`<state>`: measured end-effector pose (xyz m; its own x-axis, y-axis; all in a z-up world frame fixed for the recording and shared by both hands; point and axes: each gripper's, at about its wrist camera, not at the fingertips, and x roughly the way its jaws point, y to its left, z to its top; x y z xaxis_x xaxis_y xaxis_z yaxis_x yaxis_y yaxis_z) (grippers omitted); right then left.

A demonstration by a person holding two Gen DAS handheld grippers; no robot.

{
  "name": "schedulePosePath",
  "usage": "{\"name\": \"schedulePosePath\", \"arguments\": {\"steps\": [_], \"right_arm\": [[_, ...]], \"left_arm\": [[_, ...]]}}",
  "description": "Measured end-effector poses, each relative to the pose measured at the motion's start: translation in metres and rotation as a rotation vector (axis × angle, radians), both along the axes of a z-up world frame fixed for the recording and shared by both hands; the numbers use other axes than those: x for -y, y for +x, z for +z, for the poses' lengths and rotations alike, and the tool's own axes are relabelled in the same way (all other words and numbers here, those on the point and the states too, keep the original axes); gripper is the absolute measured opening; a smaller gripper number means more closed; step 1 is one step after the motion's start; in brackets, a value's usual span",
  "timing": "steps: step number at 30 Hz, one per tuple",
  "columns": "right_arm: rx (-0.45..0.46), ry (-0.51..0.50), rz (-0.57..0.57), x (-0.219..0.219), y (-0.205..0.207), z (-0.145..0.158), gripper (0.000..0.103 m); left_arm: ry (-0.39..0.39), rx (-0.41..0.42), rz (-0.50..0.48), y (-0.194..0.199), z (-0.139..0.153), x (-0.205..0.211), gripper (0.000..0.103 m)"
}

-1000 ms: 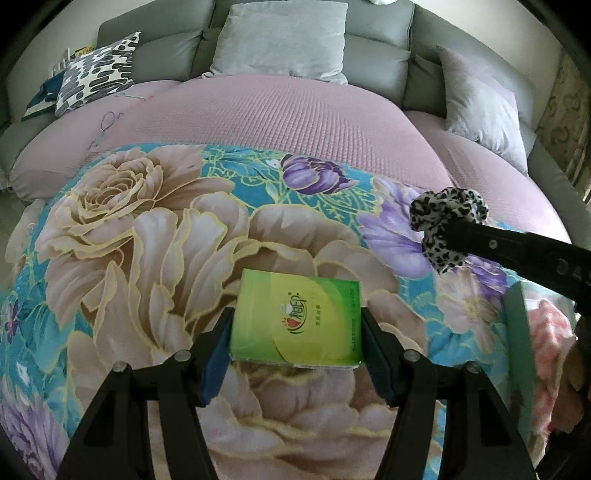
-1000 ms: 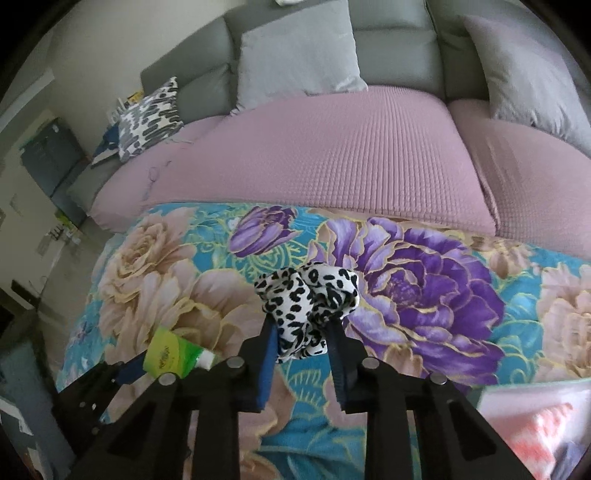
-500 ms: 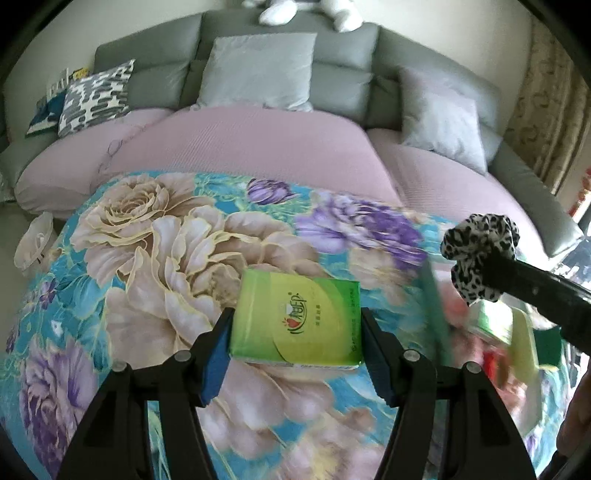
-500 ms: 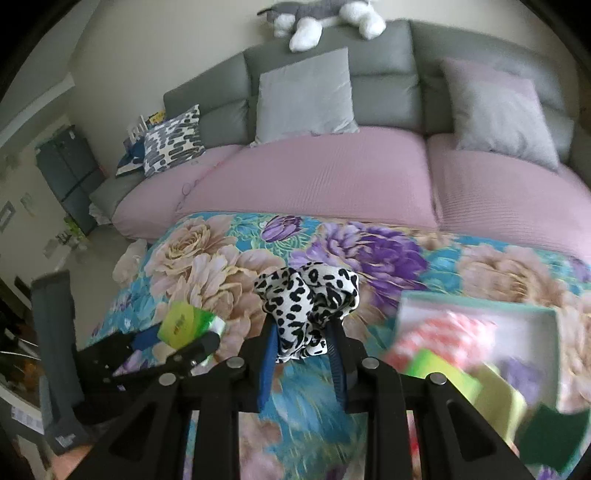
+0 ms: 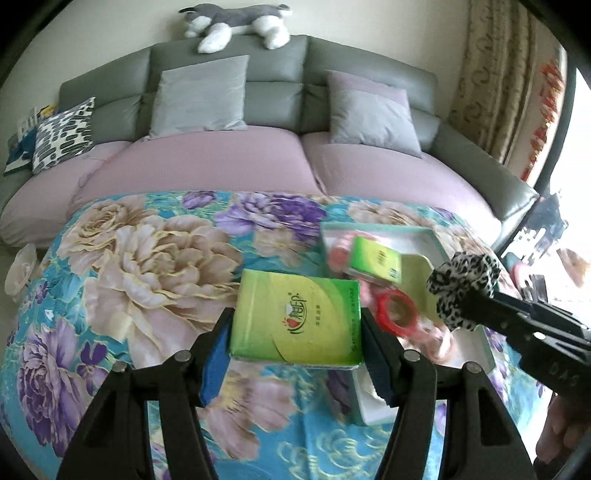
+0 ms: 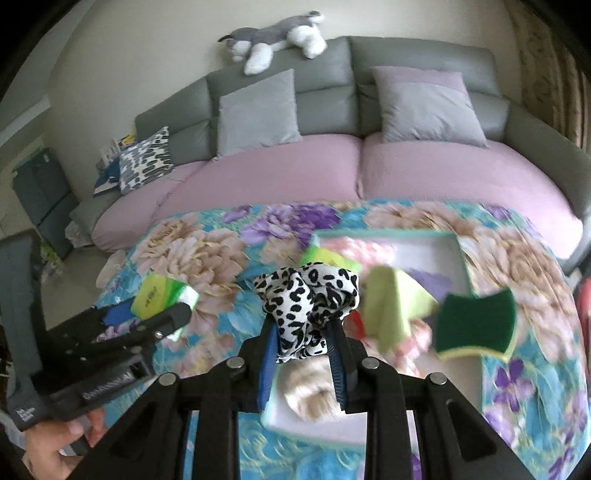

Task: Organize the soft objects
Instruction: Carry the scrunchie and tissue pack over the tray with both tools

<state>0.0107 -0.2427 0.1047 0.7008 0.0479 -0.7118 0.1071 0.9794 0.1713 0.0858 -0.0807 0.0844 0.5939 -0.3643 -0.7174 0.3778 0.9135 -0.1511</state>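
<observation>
My left gripper [image 5: 297, 363] is shut on a green tissue pack [image 5: 295, 326] and holds it above the floral cloth, just left of the box. It also shows in the right wrist view [image 6: 159, 293]. My right gripper [image 6: 304, 363] is shut on a black-and-white leopard scrunchie [image 6: 306, 308], held over the near part of the teal-rimmed white box [image 6: 463, 258]. The scrunchie shows at right in the left wrist view [image 5: 463, 288]. The box [image 5: 432, 238] holds a second green tissue pack [image 5: 375, 260], a red ring [image 5: 397, 312], a yellow-green cloth [image 6: 391, 306], a green sponge [image 6: 474, 323] and pink items.
A floral cloth [image 5: 147, 258] covers the surface. Behind it stands a grey sofa with a pink cover [image 5: 221, 162], grey cushions [image 5: 201, 96], a spotted cushion [image 5: 62, 133] and a plush dog [image 5: 236, 22] on top. A curtain [image 5: 509, 74] hangs at the right.
Both grippers have lifted and pulled back with their loads. The box and its contents have come fully into view, and the right gripper now hangs over the box.
</observation>
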Motion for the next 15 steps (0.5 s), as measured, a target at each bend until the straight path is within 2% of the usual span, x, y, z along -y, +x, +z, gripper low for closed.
{"name": "schedulePosePath", "arguments": {"steps": [5,15], "right_arm": [[-0.043,-0.036,-0.049,0.017,-0.024,-0.017,0.028],[-0.099,-0.021,-0.111,0.046,-0.046,-0.055,0.028]], "left_arm": [[0.013,-0.025,-0.041,-0.016,-0.012,0.025,0.066],[0.063,-0.065,-0.128,-0.031,-0.044,0.073,0.066]]}}
